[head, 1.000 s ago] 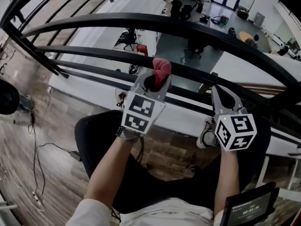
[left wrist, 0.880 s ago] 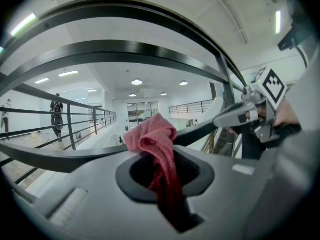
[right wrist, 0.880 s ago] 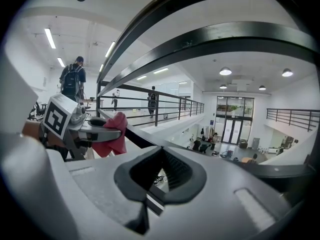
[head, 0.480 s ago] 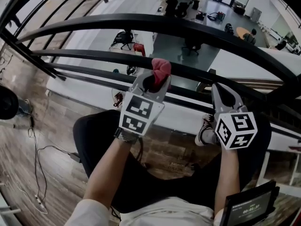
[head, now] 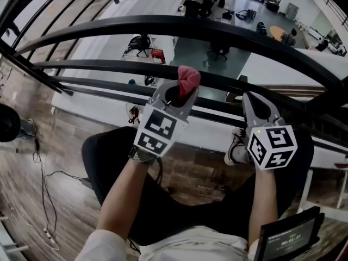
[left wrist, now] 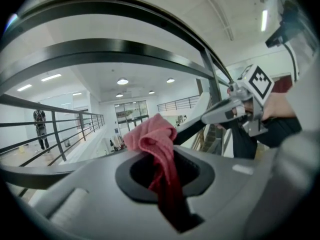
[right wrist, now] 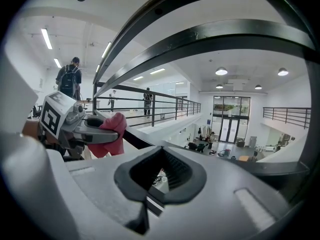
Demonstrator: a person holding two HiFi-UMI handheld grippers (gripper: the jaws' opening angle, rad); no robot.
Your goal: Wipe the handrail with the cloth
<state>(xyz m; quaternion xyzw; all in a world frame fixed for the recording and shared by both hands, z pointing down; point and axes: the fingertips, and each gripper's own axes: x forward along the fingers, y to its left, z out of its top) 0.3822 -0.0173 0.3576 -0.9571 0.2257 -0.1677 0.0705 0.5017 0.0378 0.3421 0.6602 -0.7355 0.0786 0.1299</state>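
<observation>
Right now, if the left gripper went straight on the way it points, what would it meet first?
Probably the black handrail bar, with the red cloth in the left gripper leading; depth is unclear, so they may already touch.

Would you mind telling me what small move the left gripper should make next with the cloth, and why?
Probably raise the left gripper forward until the cloth presses on the top handrail. Its jaws are shut on the cloth, but in the left gripper view the rail arches above it with a gap. The right gripper is shut and empty.
</observation>
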